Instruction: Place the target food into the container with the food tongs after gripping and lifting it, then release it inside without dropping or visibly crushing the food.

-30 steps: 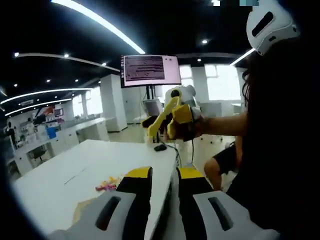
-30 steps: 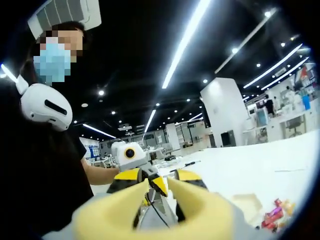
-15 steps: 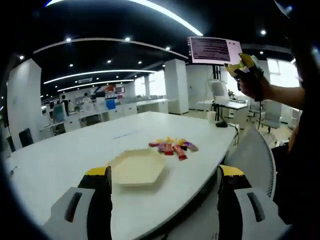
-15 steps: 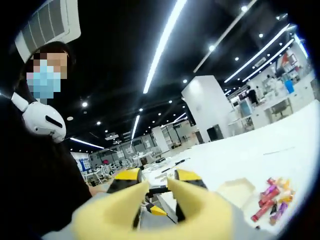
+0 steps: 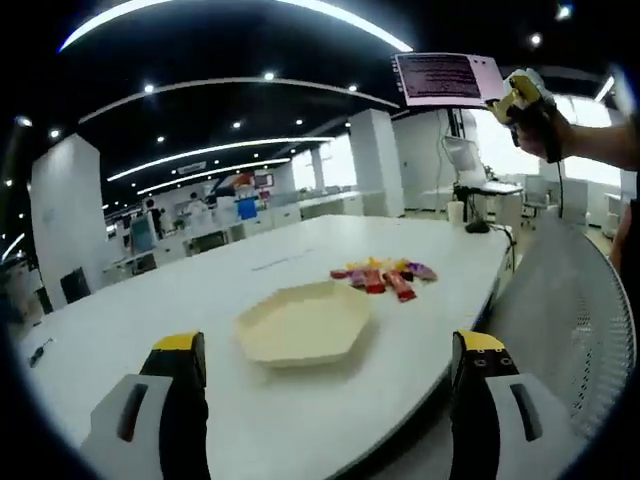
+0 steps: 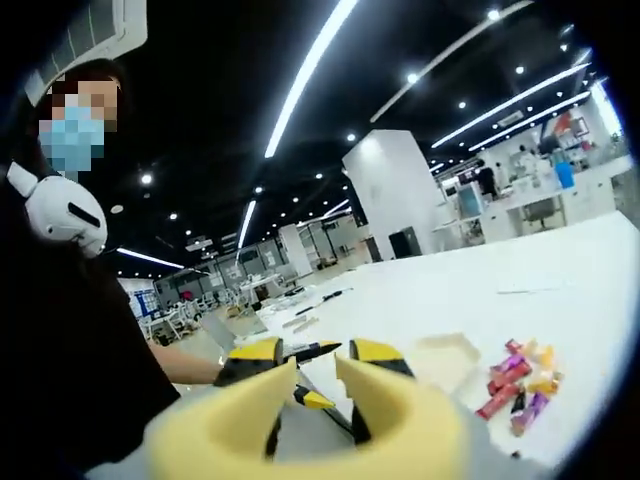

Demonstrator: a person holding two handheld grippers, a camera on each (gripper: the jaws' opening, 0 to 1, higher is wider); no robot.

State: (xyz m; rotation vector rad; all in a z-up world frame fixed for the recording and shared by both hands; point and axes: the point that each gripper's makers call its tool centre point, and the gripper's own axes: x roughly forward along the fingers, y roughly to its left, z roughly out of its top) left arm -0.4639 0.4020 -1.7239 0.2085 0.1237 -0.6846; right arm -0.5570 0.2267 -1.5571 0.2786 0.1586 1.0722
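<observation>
Worktop (image 5: 140,320): white. Plate (image 5: 303,322): cream, hexagonal, near its edge. Snacks (image 5: 383,277): coloured wrapped pieces heaped just beyond plate, on worktop. Left gripper (image 5: 325,420): jaws wide apart, holding nothing. Right gripper (image 6: 312,385): raised above worktop, jaws slightly apart, holding nothing.

In the left gripper view the left gripper (image 5: 325,400) rises from 6 o'clock with its two yellow-tipped black fingers (image 5: 185,385) spread wide apart, nothing between them. At 2 o'clock in that view the person's hand (image 5: 548,132) is raised high, wrapped around the right gripper (image 5: 520,92), with the bare forearm running off toward 3 o'clock. In the right gripper view the right gripper (image 6: 315,375) comes up from 6 o'clock, its fingers (image 6: 378,352) standing slightly parted and gripping nothing, yellow foam pads below them.
</observation>
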